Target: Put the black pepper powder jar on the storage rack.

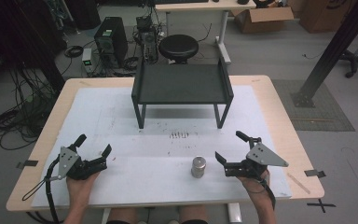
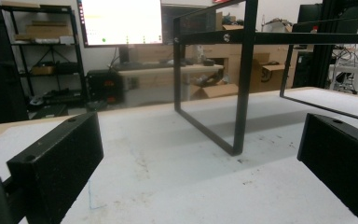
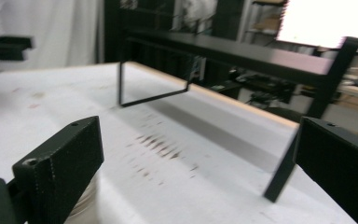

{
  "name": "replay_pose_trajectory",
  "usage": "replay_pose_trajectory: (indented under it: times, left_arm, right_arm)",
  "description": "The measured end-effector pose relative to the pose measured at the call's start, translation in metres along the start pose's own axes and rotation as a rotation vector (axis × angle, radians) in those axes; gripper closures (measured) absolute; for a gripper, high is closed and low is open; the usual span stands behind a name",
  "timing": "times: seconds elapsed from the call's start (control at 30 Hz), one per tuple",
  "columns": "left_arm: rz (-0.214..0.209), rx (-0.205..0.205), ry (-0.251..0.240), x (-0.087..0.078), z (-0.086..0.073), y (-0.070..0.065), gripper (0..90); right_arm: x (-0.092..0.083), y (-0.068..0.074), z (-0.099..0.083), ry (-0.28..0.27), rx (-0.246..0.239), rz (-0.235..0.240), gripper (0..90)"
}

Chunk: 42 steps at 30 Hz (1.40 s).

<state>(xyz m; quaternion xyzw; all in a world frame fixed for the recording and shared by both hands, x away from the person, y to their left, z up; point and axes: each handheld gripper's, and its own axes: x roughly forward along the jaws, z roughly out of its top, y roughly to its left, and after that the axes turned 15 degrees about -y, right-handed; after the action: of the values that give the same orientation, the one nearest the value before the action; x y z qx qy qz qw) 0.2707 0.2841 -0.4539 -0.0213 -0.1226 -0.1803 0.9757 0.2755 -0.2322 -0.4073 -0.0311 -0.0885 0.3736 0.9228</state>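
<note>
Metal cylinder (image 1: 198, 166) upright, long axis vertical, just beside spread right tool (image 1: 232, 153), left tool (image 1: 93, 146) spread

Left gripper (image 1: 94, 145): black body, 2 blocky black jaws w/ a screw hole each near the tip, grey 3-cornered plate on top, black cable looping off its side. Right gripper (image 1: 229, 147): same build, grey plate, black cable. Forearms bare, no sleeves.
</note>
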Motion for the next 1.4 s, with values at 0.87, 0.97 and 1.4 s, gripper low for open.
replay_pose_trajectory:
  times: [0.87, 0.97, 1.4]
  left_arm:
    - [0.000, 0.001, 0.000, 0.000, 0.000, 0.000, 0.5]
    - [0.000, 0.001, 0.000, 0.000, 0.000, 0.000, 0.6]
    - [0.000, 0.002, 0.000, 0.000, 0.000, 0.000, 0.6]
  right_arm:
    - [0.030, 0.037, -0.016, 0.248, 0.024, 0.331, 4.4]
    - [0.036, 0.040, -0.019, 0.269, 0.026, 0.362, 6.8]
    - [0.044, 0.043, -0.024, 0.311, 0.027, 0.378, 14.5]
